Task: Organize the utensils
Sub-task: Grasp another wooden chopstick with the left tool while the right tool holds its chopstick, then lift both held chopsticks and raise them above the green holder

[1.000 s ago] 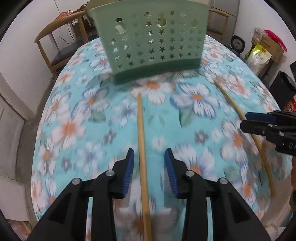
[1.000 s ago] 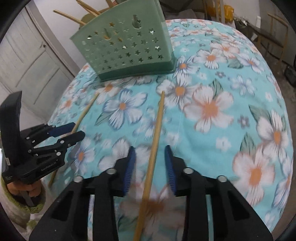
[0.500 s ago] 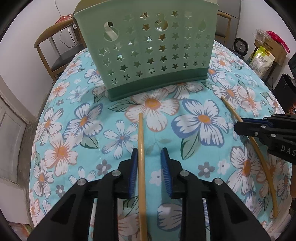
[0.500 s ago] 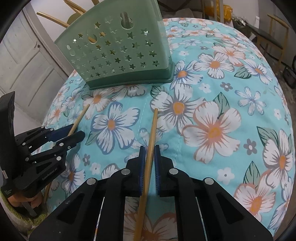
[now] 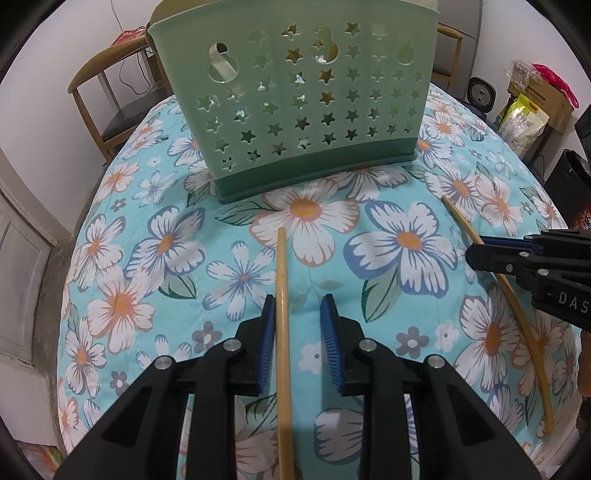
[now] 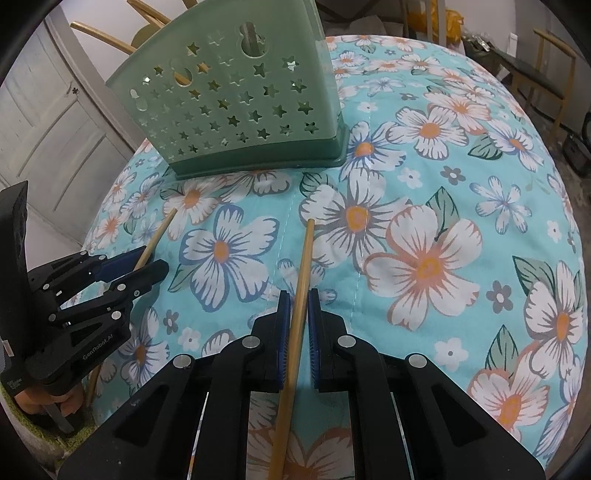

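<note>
Both grippers are low over the table, one chopstick between the fingers of each. On the left gripper (image 5: 297, 328) the blue pads stand apart: one pad is touching or almost touching the left chopstick (image 5: 282, 295), the other pad is clearly away from it, so the stick is between the fingers but not pinched. On the right gripper (image 6: 296, 328) the two pads are nearly together and press on the right chopstick (image 6: 302, 273) from both sides; it is clamped.

I count two chopsticks lying on the flowered tablecloth (image 5: 402, 240), side by side and well apart, both with the far tip toward the green holder (image 5: 295, 103). Neither tip touches the holder; a strip of cloth is between them.

One holder stands upright on the cloth, pale green with a darker base and many star-shaped holes. From the right wrist view at least three more wooden sticks (image 6: 99, 33) rise out of its top, leaning to the left; how many exactly are inside I cannot tell.

Behind the table I see two wooden chairs (image 5: 107, 88), one at the left and one partly hidden behind the holder, and one cardboard box (image 5: 539, 99) with bags at the right
</note>
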Motion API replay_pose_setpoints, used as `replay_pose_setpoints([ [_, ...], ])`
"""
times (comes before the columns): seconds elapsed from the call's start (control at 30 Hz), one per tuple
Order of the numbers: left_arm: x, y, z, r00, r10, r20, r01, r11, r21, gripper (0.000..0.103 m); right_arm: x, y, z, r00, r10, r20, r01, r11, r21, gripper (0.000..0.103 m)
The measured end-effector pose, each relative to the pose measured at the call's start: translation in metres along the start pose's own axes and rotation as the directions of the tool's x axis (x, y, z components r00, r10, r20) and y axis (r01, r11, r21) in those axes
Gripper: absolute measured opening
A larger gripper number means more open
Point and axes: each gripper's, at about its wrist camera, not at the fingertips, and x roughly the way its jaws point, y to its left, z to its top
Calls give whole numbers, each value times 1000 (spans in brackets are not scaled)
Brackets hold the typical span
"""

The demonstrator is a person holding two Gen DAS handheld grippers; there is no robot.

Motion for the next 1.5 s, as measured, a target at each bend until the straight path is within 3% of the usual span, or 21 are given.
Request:
replay_pose_setpoints([
  [0.23,10,10,11,999,-32,12,33,998,-59,22,2,-4,4,1000,16,-2,-16,1000,-2,8],
  [0.37,13,13,17,999,-25,31,27,997,-76,6,2,-3,4,1000,13,8,-13,1000,-6,6],
  [0.63,-16,28,26,992,-59,114,73,989,-127,6,-35,6,8,995,39,95,-38,999,-14,5],
  [0.83,-67,32,31,973,-80,215,112,984,-140,6,-83,19,15,975,67,212,-59,997,-47,4],
  [1.1,-122,42,29,944,-93,315,144,979,-144,6,-143,42,20,925,101,368,-67,992,-105,4],
  [1.27,-156,52,28,914,-111,390,181,972,-147,6,-170,54,24,891,122,437,-68,988,-138,4],
  [1.5,-214,74,46,827,-134,546,249,958,-142,6,-198,62,32,851,125,511,-44,985,-167,4],
])
